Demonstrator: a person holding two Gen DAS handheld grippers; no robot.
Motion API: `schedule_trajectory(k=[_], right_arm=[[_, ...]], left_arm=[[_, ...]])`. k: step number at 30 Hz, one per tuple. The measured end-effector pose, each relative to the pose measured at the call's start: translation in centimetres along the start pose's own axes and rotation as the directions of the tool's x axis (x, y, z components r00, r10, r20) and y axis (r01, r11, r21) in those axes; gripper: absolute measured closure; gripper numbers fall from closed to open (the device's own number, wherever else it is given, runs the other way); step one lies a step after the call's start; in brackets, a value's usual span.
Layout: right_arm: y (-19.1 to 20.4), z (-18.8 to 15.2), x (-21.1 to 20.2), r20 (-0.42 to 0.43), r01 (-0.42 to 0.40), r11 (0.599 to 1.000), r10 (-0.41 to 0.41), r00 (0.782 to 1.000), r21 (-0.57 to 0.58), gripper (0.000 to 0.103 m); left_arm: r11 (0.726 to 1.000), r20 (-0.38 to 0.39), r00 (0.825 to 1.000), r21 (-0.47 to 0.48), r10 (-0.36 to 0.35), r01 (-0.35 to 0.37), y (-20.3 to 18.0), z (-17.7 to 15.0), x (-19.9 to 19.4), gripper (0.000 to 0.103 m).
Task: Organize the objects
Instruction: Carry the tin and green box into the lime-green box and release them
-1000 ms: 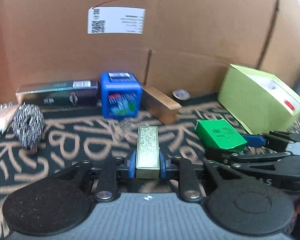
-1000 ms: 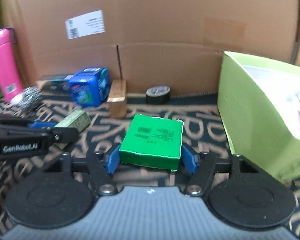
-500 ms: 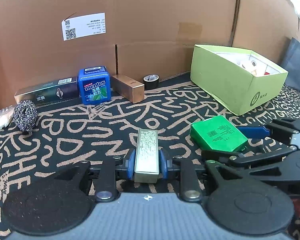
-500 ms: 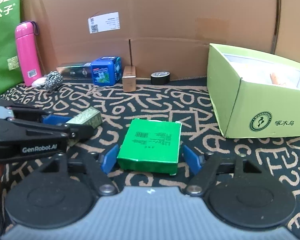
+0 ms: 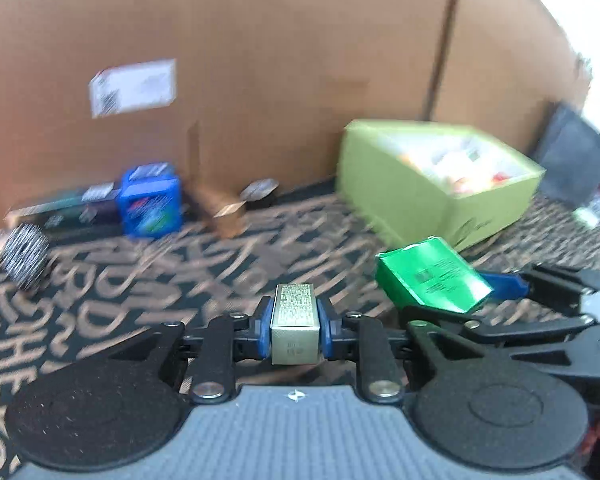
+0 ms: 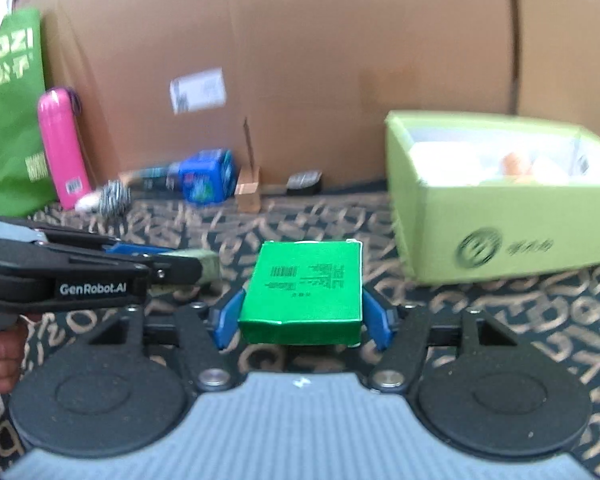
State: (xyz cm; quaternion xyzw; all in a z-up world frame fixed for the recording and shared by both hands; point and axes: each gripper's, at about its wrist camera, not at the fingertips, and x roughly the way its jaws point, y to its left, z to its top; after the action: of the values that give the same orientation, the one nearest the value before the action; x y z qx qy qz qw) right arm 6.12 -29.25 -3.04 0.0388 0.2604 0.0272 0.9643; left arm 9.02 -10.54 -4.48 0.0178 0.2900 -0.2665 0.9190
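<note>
My left gripper has its jaws closing on a small gold box, the blue pads pressing its sides, and holds it above the patterned cloth. My right gripper is closing on a flat green box, which is gripped by its two long sides. In the left wrist view the green box hangs at the right, beside the gold one. The left gripper with the gold box shows at the left of the right wrist view. An open lime-green box stands ahead on the right.
Along the cardboard wall lie a steel scourer, a dark long box, a blue tin, a brown box and a tape roll. A pink bottle and a green bag stand at the far left.
Both grippers have risen and drawn back from the wall, each keeping its box. The lime-green box has come further into both views, and the pictures have blurred.
</note>
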Motion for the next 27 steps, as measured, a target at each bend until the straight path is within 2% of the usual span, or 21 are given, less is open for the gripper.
schedule_trajectory(k=[5,9,12,16,20,25,26,27], right_arm=[[-3.6,3.2,-3.3,0.120,0.093,0.996,-0.093,0.988,0.004,0.041],[-6.8,5.4,-4.5,0.178,0.209,0.978,-0.205,0.962,0.000,0.041],[-9.4,6.7,-4.2,0.203,0.294,0.956,-0.287,0.936,-0.003,0.041],[-13.1,7.7,-2.2,0.186,0.352,0.936,-0.351,0.918,0.028,0.041],[-16.0,7.7,-0.1,0.160,0.357,0.932,-0.363,0.918,0.066,0.041],[-17.8,7.4,2.6,0.137,0.357,0.932,-0.362,0.922,0.061,0.040],[-18.0,7.3,3.1,0.136,0.356,0.933,-0.360,0.923,0.055,0.038],[-18.3,7.1,3.6,0.126,0.352,0.935,-0.355,0.926,0.048,0.033]], left_arm=[[0.992,0.090,0.989,0.044,-0.119,0.116,-4.2,5.0,-0.2,0.080],[0.984,0.142,0.976,0.090,-0.166,0.155,-8.1,8.9,1.4,0.080],[0.977,0.146,0.969,0.097,-0.201,0.189,-10.5,11.1,3.5,0.080],[0.978,0.138,0.975,0.134,-0.176,0.158,-13.2,13.3,8.2,0.080],[0.980,0.072,0.983,0.117,-0.168,0.159,-14.0,13.8,11.8,0.080],[0.981,0.058,0.987,0.128,-0.153,0.145,-14.1,13.5,14.1,0.080],[0.981,0.063,0.985,0.122,-0.162,0.153,-14.0,13.5,14.3,0.072],[0.979,0.061,0.982,0.113,-0.176,0.169,-13.8,13.5,14.5,0.059]])
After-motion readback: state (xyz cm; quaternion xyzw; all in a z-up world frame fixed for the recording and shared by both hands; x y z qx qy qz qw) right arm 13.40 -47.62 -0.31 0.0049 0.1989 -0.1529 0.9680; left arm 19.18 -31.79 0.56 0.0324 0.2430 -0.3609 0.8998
